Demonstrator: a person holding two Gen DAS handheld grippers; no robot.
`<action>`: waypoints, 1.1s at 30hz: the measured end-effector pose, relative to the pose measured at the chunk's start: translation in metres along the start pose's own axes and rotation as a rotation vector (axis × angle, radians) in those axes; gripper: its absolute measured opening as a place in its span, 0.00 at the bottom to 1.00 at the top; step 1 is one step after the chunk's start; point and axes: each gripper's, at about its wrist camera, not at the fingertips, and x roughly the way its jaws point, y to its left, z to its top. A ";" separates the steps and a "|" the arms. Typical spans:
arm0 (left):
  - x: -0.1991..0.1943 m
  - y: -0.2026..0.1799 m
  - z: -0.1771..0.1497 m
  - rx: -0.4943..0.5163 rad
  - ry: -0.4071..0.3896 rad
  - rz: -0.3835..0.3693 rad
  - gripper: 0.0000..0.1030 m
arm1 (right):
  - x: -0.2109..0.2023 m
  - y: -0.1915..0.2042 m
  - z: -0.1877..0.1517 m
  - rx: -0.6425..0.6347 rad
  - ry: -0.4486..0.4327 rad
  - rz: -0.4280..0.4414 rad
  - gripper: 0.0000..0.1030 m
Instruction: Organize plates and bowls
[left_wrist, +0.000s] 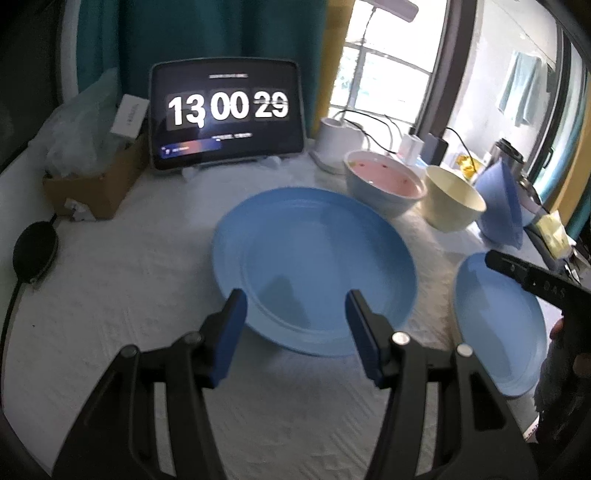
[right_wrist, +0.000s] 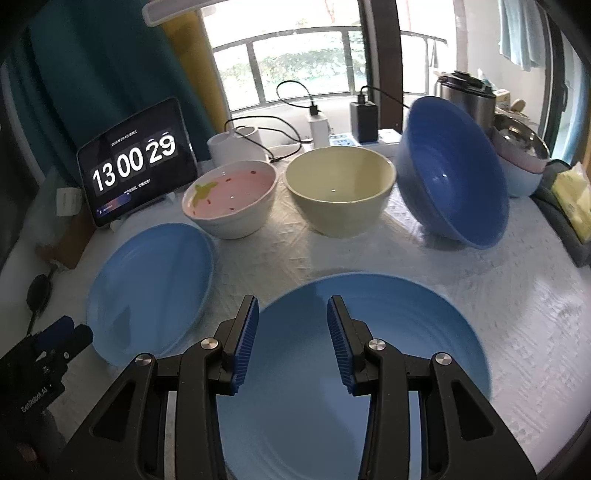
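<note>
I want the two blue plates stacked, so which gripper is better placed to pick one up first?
Probably the right gripper: open, its fingers already straddle the near blue plate. The left gripper, also open, only reaches the other plate.

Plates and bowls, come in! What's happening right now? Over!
Left gripper open over one blue plate. Right gripper open over the other blue plate. Three bowls behind, unstacked. Nothing blocking.
</note>
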 end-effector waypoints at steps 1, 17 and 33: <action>0.001 0.003 0.001 -0.005 0.001 0.004 0.56 | 0.002 0.003 0.001 -0.004 0.003 0.002 0.40; 0.039 0.040 0.012 -0.069 0.004 0.075 0.56 | 0.042 0.056 0.013 -0.094 0.056 0.091 0.40; 0.071 0.052 0.012 -0.113 0.057 0.076 0.56 | 0.105 0.073 0.014 -0.088 0.230 0.096 0.42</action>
